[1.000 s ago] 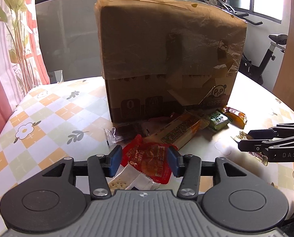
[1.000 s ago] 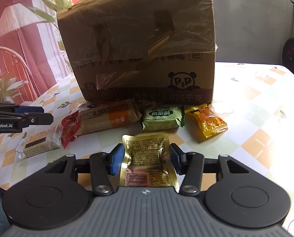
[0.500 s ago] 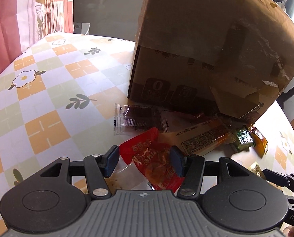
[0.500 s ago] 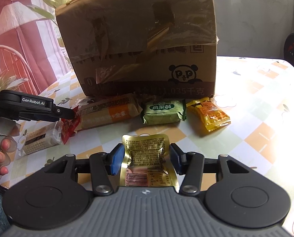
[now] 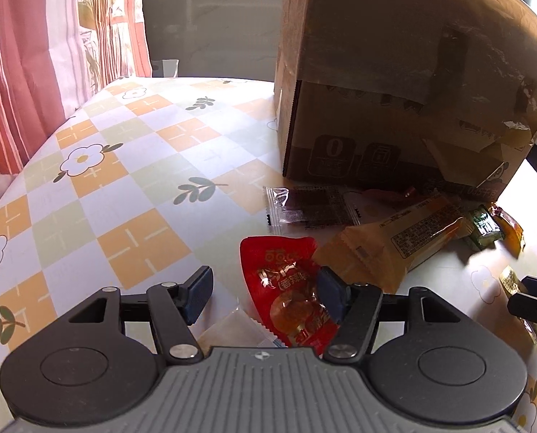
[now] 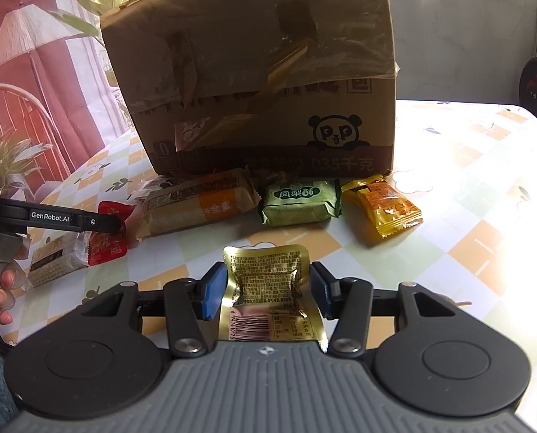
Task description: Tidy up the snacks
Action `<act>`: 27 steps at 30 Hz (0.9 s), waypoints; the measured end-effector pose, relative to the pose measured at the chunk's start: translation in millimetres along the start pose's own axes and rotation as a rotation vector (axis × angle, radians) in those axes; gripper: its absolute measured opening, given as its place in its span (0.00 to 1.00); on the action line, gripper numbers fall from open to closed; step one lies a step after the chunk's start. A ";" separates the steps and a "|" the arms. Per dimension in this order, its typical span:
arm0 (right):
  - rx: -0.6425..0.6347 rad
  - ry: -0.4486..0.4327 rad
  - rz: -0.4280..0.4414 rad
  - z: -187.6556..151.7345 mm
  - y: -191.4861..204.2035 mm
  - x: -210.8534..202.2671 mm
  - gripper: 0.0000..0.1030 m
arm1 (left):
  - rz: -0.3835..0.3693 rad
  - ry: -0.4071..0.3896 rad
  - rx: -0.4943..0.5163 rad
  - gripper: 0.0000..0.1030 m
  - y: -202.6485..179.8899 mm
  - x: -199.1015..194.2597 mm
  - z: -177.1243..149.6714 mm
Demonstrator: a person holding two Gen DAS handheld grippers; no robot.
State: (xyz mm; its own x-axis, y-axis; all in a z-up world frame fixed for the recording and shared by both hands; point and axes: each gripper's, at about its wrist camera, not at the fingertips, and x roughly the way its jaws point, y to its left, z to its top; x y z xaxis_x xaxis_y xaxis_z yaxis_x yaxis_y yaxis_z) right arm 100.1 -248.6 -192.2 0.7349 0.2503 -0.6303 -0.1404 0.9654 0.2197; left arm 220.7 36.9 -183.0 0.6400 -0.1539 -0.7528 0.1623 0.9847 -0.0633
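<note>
Tabletop, red packet between jaws

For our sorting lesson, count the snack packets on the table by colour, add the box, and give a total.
Red packet: 1
Orange packet: 1
Green packet: 1
Yellow packet: 1
Gold packet: 1
Clear packets: 2
Cardboard box: 1
Total: 8 things, 7 of them packets, as far as can be told apart.
</note>
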 end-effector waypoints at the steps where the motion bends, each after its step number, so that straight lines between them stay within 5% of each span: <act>1: 0.000 0.000 0.000 0.0 0.0 0.0 0.51 | 0.010 0.005 -0.016 0.64 2.4 -0.5 1.5; 5: 0.001 -0.003 0.002 -0.4 0.8 0.1 0.51 | -0.028 -0.008 -0.110 0.64 8.7 -6.3 5.1; 12: 0.002 -0.003 0.004 -0.8 1.9 -0.9 0.51 | 0.077 0.016 -0.119 0.66 -8.2 6.1 5.1; 27: 0.014 -0.001 0.006 -1.3 0.8 -0.5 0.51 | 0.121 -0.008 -0.037 0.69 -32.6 4.2 -1.9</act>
State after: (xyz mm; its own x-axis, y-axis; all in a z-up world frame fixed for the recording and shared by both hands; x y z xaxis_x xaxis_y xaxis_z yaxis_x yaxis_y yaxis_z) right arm 98.7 -247.8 -192.7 0.7350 0.2561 -0.6279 -0.1356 0.9627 0.2339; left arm 216.6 4.3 -185.4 0.6591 -0.0347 -0.7512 0.0564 0.9984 0.0034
